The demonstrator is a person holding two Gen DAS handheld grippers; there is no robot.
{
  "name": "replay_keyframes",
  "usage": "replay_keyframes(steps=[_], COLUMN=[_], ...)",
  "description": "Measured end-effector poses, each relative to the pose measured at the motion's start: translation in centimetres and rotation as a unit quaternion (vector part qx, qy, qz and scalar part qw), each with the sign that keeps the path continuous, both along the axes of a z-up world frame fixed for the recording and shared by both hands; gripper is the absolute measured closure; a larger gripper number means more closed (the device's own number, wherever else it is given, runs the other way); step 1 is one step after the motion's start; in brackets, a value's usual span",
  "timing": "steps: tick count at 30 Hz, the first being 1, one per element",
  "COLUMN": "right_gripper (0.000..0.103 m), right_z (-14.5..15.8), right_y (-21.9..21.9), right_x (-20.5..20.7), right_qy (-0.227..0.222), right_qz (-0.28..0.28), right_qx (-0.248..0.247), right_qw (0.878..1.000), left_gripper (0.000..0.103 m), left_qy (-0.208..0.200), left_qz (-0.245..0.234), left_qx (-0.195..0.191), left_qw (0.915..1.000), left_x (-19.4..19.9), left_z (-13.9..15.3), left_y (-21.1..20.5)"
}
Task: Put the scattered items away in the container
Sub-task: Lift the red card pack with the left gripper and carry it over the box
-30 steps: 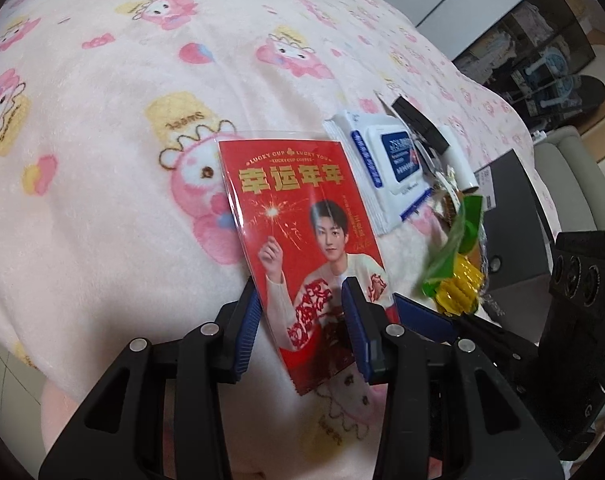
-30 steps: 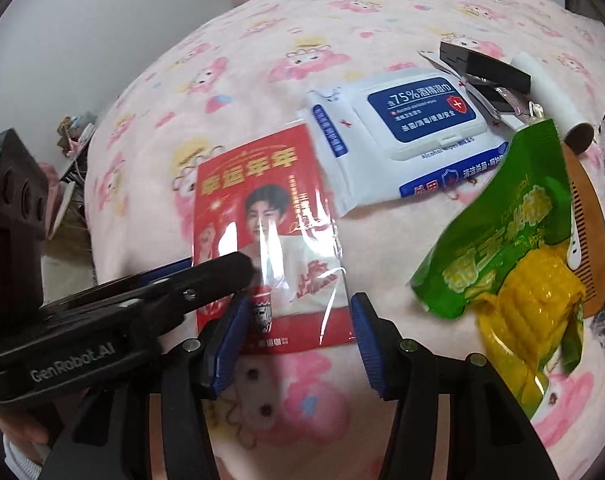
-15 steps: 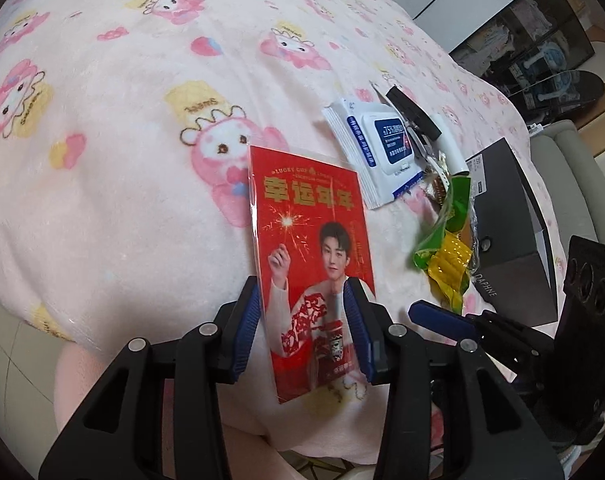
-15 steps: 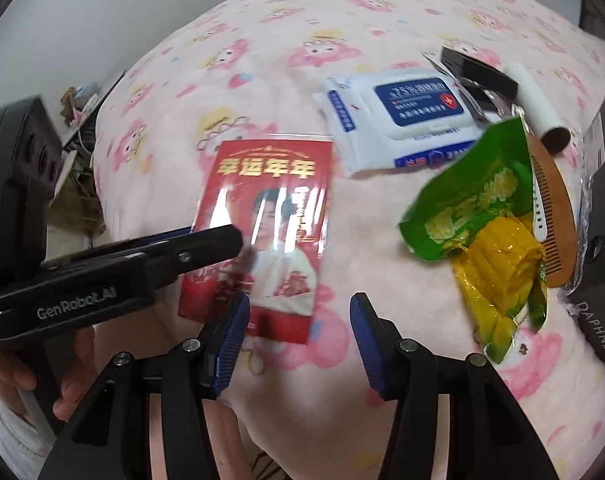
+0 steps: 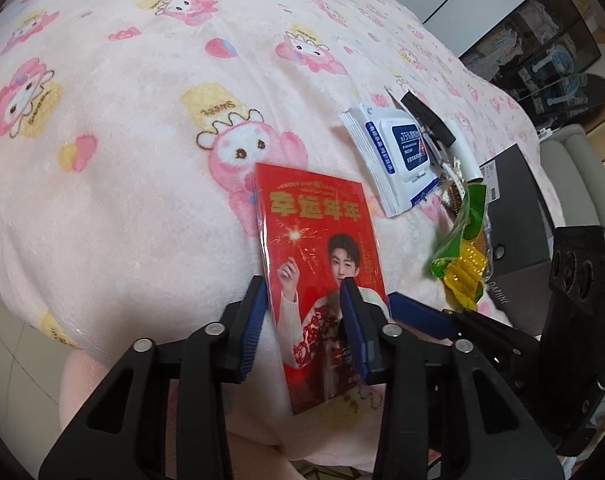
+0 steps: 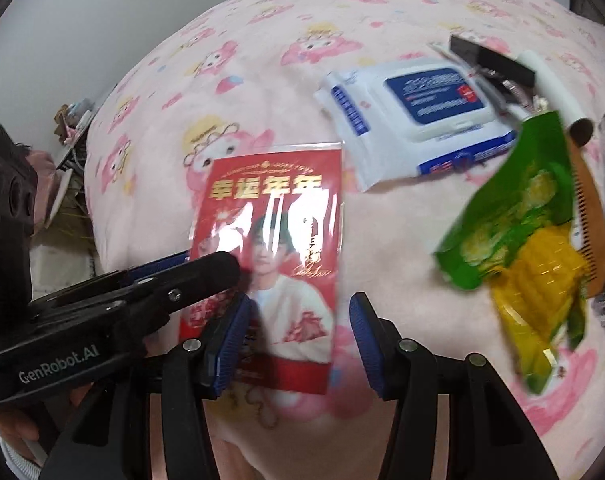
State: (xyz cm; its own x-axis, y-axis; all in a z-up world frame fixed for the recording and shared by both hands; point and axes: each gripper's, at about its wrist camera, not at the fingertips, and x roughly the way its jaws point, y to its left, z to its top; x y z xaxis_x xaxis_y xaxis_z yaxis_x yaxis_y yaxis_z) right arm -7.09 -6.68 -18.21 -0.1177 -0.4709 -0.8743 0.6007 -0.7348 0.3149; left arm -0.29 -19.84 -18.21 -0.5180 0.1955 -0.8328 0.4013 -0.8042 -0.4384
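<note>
Left tongs [image 5: 304, 312] pinch the red plastic-sleeved photo card [image 5: 322, 264] over the pink cartoon-print blanket [image 5: 142, 160]; right tongs [image 6: 296, 334] gape beside it. Farther right lie white wet-wipes pack [image 6: 414, 116], green-yellow corn packet [image 6: 518, 240].

A bed [image 5: 150, 184] covered in a pink blanket [image 6: 382, 12] printed with cartoon characters carries everything. At the right of the frame a white and blue wipes pack [image 6: 418, 112] lies flat. Just beside it are a black clip [image 6: 490, 60], a white tube [image 6: 554, 88], a green and yellow corn snack bag [image 6: 522, 240] and a wooden comb [image 6: 590, 216]. A dark box [image 5: 518, 216] sits at the right edge.
</note>
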Motion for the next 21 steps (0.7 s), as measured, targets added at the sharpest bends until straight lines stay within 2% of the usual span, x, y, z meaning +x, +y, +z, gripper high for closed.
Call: replay_keyframes(steps=[3,14,21], right_gripper=[0.062,0.062,0.062], right_z=[1.4,7.3,8.4], right_y=[0.4,2.9,5.6], right_x=[0.9,2.8,2.8], right_qy=[0.02,0.069,0.067], right_qz=[0.002,-0.008,-0.029], right_qx=[-0.008,-0.051,-0.069], right_qw=[1.0,0.996,0.995], left_gripper=[0.068,0.068,0.067], left_qy=[0.0,0.045,0.061], left_qz=[-0.013,-0.041,-0.06], left_qx=[0.0,-0.017,-0.022], left_qw=[0.9999,0.998,0.9961], left_x=[0.3,0.8,0.4], left_z=[0.9,5.9,8.1], left_y=[0.2,2.2,4.2])
